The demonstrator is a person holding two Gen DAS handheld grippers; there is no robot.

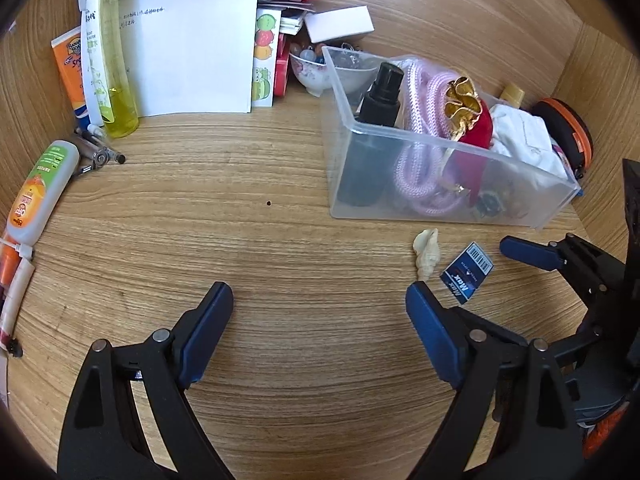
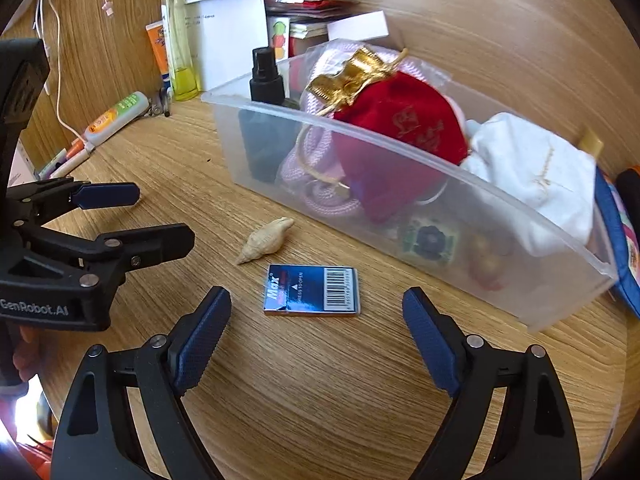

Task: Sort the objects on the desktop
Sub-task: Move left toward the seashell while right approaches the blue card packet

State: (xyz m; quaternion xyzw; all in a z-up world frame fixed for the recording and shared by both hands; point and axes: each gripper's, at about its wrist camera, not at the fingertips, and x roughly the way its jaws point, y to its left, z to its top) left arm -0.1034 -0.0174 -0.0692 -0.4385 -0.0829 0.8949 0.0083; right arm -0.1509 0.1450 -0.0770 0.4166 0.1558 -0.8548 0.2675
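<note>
A: What writing is showing on the bench (image 2: 280, 380)?

B: The small blue box (image 2: 313, 289) is lying flat in front of the right gripper (image 2: 316, 322), showing "Max", a barcode and an arrow with tiny print I cannot make out. The left gripper (image 1: 320, 320) is carrying "GenRobot.AI" on its side in the right wrist view.

A: And the fingers?

B: Both pairs are standing wide apart, holding nothing. The blue box is sitting just ahead of the right pair, untouched.

A: What is lying around it?

B: A pale seashell (image 2: 266, 240) is resting just beside the box. Behind them a clear plastic bin (image 2: 400, 168) is holding a black spray bottle (image 2: 266, 76), a pink cord (image 1: 420, 152), a red pouch with gold trim (image 2: 400, 120) and white cloth (image 2: 532, 176). Far left, an orange tube (image 1: 70, 72) is leaning by a yellow-green bottle (image 1: 110, 60); its label is partly hidden.
</note>
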